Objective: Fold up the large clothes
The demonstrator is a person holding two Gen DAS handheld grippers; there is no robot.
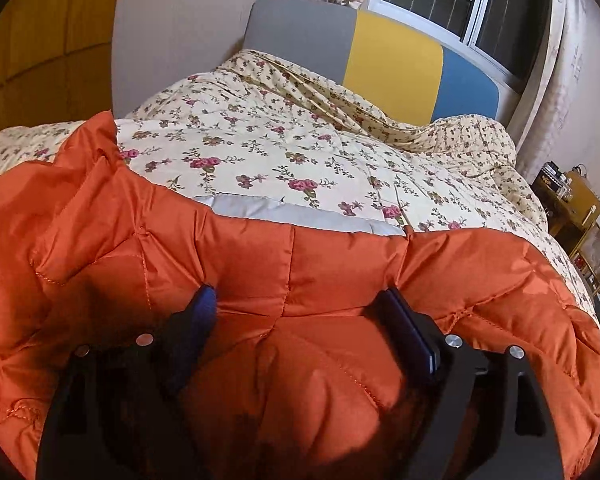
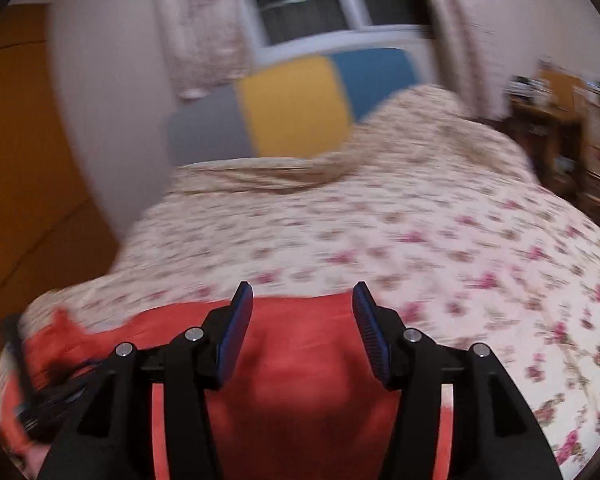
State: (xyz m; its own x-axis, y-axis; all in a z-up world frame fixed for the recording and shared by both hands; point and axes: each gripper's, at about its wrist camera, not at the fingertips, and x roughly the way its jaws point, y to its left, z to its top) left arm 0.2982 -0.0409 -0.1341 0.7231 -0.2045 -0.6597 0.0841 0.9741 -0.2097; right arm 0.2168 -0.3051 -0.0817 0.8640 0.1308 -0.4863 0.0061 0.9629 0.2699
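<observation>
A: Starting on our left, the left gripper (image 1: 296, 300) stands wide apart, its blue pads (image 1: 204, 304) sunk against a bulge of the puffy orange quilted jacket (image 1: 260, 280). We cannot tell whether the pads press the fabric or merely straddle it; we read it as spread and not clamped.

B: And the jacket itself?

A: It lies heaped along the near edge of the bed with the cream floral quilt (image 1: 260, 152), a pale grey lining strip (image 1: 292, 212) showing at its far fold. The grey, yellow and blue headboard (image 1: 392, 64) stands at the far end.

B: Moving right, our right gripper (image 2: 302, 304) is blurred but plainly parted about halfway, with nothing between the pads; the orange jacket lies below it, apart from the fingers (image 2: 236, 332).

A: How do we think it handles?

B: Soft, light and springy, we judge; the slick shell may slide out of a shallow pinch, and the padding will puff back after each fold.

A: So we would take it at a stitched seam or hem, where the layers are thin, not on a fat panel.
</observation>
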